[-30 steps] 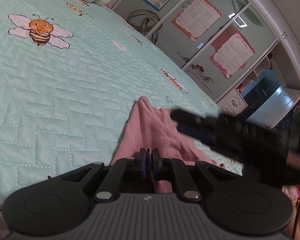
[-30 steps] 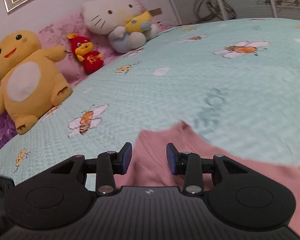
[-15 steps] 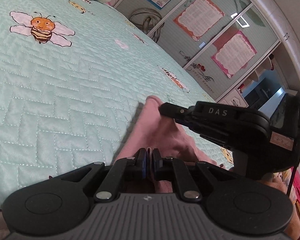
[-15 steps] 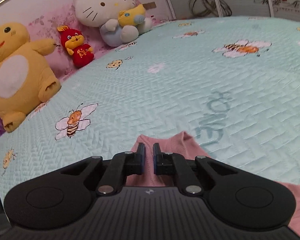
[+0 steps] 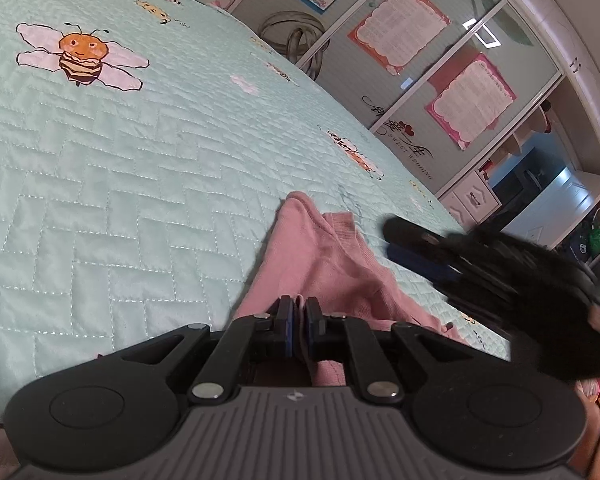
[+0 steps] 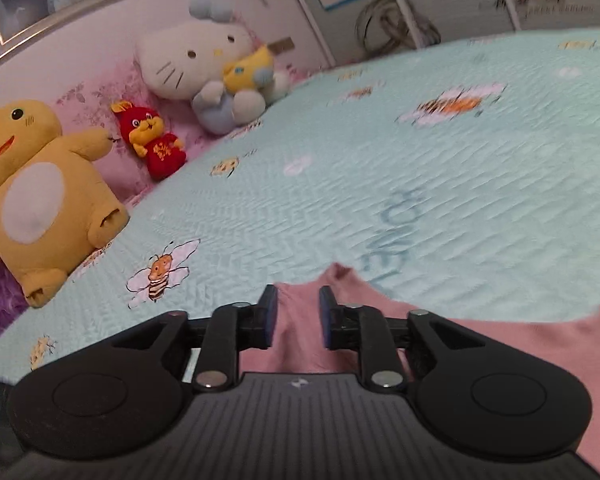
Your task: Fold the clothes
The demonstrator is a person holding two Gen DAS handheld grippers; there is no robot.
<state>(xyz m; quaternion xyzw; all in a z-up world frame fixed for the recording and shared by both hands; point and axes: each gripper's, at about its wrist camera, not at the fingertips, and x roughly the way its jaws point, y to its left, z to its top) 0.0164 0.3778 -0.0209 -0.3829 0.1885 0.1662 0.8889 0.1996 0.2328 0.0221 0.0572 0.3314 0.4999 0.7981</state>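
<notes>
A pink garment (image 5: 324,256) lies on the mint bee-print quilt (image 5: 120,184), one corner pointing away from me. My left gripper (image 5: 298,308) is shut on a fold of its near edge. The right gripper (image 5: 396,240) shows blurred at the right of the left wrist view, just off the garment's right edge. In the right wrist view the right gripper (image 6: 296,300) has its jaws opening. The pink garment (image 6: 500,344) lies under and between them, and the pads stand clear of the cloth.
Plush toys line the head of the bed: a yellow one (image 6: 40,208), a small red one (image 6: 156,144) and a white cat (image 6: 196,60). Wardrobe doors with pink posters (image 5: 468,100) stand past the bed's far edge. The quilt (image 6: 420,184) stretches wide ahead.
The right gripper closed over the garment's corner half a second ago, then opened and drew back to the right. The left gripper kept its hold and place.
</notes>
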